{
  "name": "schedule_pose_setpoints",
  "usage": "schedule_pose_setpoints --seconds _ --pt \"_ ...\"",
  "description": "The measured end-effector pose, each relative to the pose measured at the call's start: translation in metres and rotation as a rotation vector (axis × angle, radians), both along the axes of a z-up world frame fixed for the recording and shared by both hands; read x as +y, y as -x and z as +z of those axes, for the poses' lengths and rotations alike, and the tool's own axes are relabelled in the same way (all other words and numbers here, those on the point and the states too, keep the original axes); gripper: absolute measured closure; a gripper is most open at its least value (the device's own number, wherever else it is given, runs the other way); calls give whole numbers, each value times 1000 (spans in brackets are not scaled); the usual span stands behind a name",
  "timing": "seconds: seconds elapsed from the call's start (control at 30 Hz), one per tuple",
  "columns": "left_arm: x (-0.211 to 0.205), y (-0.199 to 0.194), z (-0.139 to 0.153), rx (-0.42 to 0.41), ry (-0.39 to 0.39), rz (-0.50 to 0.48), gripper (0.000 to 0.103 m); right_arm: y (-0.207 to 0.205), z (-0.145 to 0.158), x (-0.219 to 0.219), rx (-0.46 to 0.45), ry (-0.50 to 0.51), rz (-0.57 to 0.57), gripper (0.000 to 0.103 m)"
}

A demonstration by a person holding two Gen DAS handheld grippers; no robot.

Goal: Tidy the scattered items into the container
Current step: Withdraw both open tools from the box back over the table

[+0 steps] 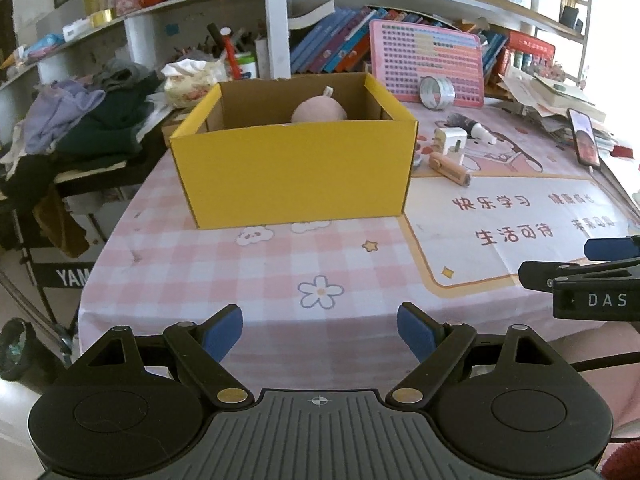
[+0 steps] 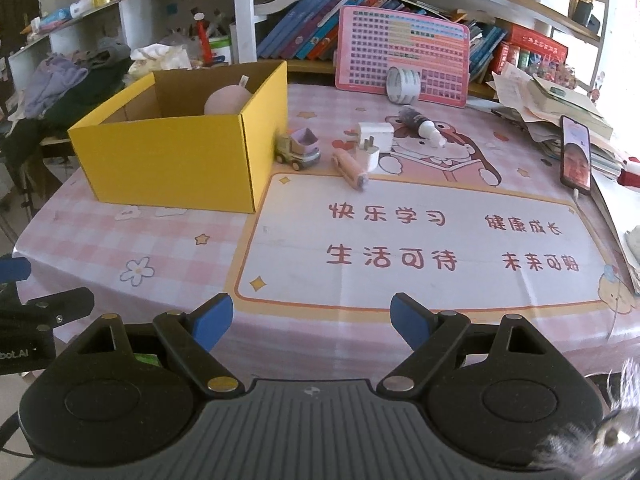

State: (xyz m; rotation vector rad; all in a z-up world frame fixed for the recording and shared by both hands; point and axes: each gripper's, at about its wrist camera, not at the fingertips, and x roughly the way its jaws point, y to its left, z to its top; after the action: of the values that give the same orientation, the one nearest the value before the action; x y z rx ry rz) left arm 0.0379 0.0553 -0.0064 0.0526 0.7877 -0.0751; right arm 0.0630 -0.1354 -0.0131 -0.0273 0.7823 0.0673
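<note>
A yellow cardboard box [image 1: 294, 172] [image 2: 172, 164] stands on the table with a pink round plush [image 1: 319, 111] [image 2: 227, 100] inside. To its right lie a toy truck [image 2: 299, 149], a white charger plug [image 2: 374, 140] [image 1: 451, 139], a pink tube-shaped item [image 2: 351, 168] [image 1: 450, 169], a small dark bottle with a white tip [image 2: 422, 124] [image 1: 472, 127] and a tape roll [image 2: 403, 85] [image 1: 437, 92]. My left gripper [image 1: 320, 334] is open and empty at the table's near edge, in front of the box. My right gripper [image 2: 312, 326] is open and empty at the near edge.
A pink chart board [image 2: 402, 54] leans at the back by rows of books. A phone [image 2: 576, 154] and a paper stack [image 2: 560, 104] lie at the right. Clothes [image 1: 72, 120] are piled left of the table. The pink tablecloth [image 2: 400, 240] covers the table.
</note>
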Motion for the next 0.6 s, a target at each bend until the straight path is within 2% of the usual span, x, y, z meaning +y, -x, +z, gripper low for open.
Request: schedule_pose_setpoints --seconds 0.6 --pt "-31 -13 2 -10 -8 -142 16 5 0 -20 -3 -7 -65 17"
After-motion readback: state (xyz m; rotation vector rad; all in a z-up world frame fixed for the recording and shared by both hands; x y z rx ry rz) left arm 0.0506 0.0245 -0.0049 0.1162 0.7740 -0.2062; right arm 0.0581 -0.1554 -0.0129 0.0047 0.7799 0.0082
